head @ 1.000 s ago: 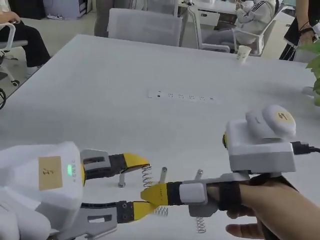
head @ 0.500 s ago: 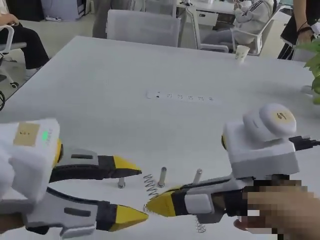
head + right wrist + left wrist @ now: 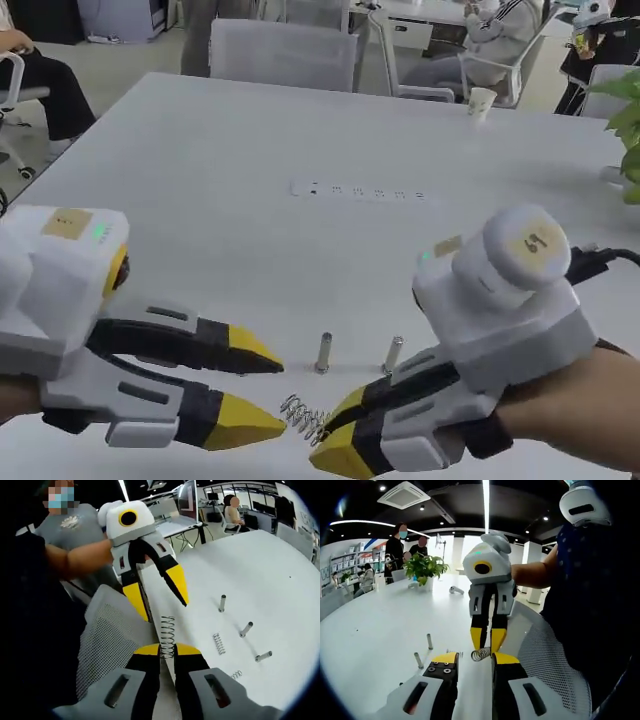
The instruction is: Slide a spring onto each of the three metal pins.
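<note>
My right gripper (image 3: 335, 437) is shut on one end of a thin metal spring (image 3: 303, 416), which sticks out to the left, lifted off the white table (image 3: 200, 180). In the right gripper view the spring (image 3: 167, 632) rises straight from my shut jaws (image 3: 167, 651). My left gripper (image 3: 268, 394) faces it from the left, open, its tips just short of the spring's free end. The left gripper view shows the spring (image 3: 480, 654) between my open jaws (image 3: 475, 658) and the right gripper (image 3: 487, 639). Two pins (image 3: 323, 352) (image 3: 393, 354) stand behind; three pins (image 3: 222, 603) (image 3: 245, 629) (image 3: 263, 656) are in the right gripper view.
Two more springs (image 3: 218, 643) (image 3: 237, 674) lie on the table near the pins. A power strip (image 3: 362, 191) sits mid-table and a paper cup (image 3: 482, 103) at the far edge. Chairs and seated people are beyond. A plant (image 3: 625, 120) stands at the right.
The right gripper has drawn the spring away from the pins toward the near edge, raising it. The left gripper has pulled back to the left with its jaws still open.
</note>
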Demonstrator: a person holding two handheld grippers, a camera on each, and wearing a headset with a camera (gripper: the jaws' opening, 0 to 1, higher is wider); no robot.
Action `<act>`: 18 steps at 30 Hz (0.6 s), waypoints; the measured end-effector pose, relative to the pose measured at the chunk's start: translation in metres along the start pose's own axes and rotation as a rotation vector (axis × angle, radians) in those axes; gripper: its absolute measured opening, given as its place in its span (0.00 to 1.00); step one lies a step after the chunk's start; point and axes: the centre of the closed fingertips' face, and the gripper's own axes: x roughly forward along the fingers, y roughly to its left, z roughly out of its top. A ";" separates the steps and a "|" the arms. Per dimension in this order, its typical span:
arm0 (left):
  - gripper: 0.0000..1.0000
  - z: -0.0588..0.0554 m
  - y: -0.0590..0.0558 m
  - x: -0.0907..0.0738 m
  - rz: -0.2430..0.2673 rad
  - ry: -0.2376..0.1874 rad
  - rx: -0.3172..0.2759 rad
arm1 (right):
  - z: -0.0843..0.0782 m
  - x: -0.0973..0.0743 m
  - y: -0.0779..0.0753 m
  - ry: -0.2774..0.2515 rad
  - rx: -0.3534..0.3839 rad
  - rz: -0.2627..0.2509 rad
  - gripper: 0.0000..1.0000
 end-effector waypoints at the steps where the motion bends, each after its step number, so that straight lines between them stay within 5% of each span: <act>1: 0.19 0.000 0.000 0.001 -0.001 0.001 -0.003 | -0.001 -0.001 0.001 0.017 -0.020 0.003 0.07; 18: 0.04 -0.015 -0.011 0.010 -0.047 0.056 -0.020 | -0.007 0.003 0.003 0.101 -0.163 -0.009 0.07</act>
